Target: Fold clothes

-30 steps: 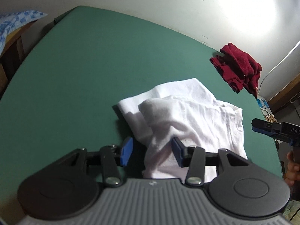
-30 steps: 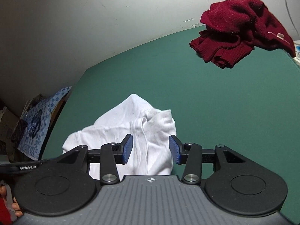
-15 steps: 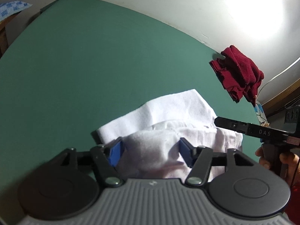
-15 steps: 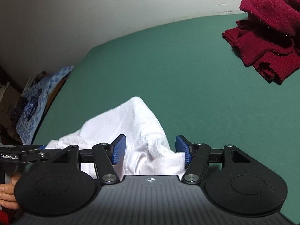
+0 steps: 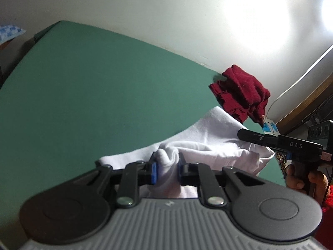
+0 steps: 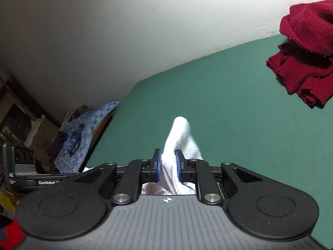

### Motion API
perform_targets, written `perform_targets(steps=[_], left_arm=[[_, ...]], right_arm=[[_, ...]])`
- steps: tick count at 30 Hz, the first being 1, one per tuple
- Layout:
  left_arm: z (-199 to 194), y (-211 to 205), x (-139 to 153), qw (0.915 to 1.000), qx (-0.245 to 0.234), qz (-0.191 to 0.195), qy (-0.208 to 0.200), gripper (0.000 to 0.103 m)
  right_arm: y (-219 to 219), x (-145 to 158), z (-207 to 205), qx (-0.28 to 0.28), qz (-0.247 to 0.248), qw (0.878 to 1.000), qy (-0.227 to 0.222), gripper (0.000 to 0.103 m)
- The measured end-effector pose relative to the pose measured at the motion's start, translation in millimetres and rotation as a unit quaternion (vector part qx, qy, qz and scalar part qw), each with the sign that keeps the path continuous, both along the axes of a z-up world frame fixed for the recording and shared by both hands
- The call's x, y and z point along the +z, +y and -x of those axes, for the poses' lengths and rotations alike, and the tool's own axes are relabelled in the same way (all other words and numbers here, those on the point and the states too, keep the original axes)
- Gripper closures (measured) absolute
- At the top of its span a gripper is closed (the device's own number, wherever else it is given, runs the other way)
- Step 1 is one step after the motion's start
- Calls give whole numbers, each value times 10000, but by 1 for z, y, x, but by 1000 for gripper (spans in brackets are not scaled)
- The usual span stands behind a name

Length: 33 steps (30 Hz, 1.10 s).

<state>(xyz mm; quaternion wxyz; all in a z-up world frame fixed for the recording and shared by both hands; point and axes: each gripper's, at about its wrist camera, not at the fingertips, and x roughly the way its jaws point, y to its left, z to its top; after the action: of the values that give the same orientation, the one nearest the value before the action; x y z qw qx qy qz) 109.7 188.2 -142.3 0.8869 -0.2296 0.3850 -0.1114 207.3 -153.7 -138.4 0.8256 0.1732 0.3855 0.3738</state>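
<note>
Both tongs were clamped on the white shirt [image 5: 210, 143].

From my remote seat, the left gripper [image 5: 166, 167] had its blue pads pinched on a bunched fold at the shirt's near edge, and the right gripper [image 6: 168, 164] was squeezing another fold that poked up past its tips (right one also showed in the left view, at the shirt's right end). The shirt lay near on the green table [image 5: 93, 95], with the red sweater [image 6: 306, 58] crumpled at the far right by the wall.

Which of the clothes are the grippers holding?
The white cotton shirt: the left gripper and right gripper pinch it. The dark red knitted sweater lies untouched by the wall.
</note>
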Motion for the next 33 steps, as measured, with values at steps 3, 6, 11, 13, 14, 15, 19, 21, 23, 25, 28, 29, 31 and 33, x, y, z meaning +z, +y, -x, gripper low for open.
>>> perform_targets(steps=[3,6,11,13,14,15,19,21,23,25,28,29,31,33], left_arm=[[29,-4,22,9993,-187,-89,-317,90],[68,-12,40,9971,-425,-191,-598,90],[138,-43,45,9904,-960,-707,-700,91],[162,-57,38,9870,-1135,-970,-597,90],[172,-62,34,9855,-1200,-1078,-529,90],[181,-66,29,9843,-1247,-1162,-452,90],[207,-80,5,9823,-1406,-1239,18,89],[217,-88,-9,9797,-1510,-1288,275,89],[225,-97,-18,9740,-1632,-1501,475,89],[236,-104,-17,9673,-1669,-1853,460,89],[243,-102,0,9672,-1355,-2148,120,84],[242,-100,6,9703,-1186,-2110,13,73],[233,-100,12,9734,-919,-2091,-149,63],[215,-106,6,9740,-748,-2132,-149,62]], right_arm=[[-16,20,27,89,-349,9992,-169,88],[-31,36,57,237,-718,9968,-273,88],[-52,37,106,636,-925,9935,-190,88],[-59,31,125,750,-876,9933,-52,87],[-63,27,135,808,-852,9931,17,87],[-66,24,144,860,-821,9929,89,87],[-74,0,173,888,-392,9945,391,87],[-74,-11,183,876,23,9949,491,85],[-74,-19,193,885,455,9935,547,82],[-79,-16,199,816,418,9943,540,78],[-86,-8,208,607,66,9978,262,66],[-88,-5,211,524,-88,9985,136,61],[-85,-2,210,398,-247,9989,-79,57],[-74,-6,204,311,-194,9992,-162,57]])
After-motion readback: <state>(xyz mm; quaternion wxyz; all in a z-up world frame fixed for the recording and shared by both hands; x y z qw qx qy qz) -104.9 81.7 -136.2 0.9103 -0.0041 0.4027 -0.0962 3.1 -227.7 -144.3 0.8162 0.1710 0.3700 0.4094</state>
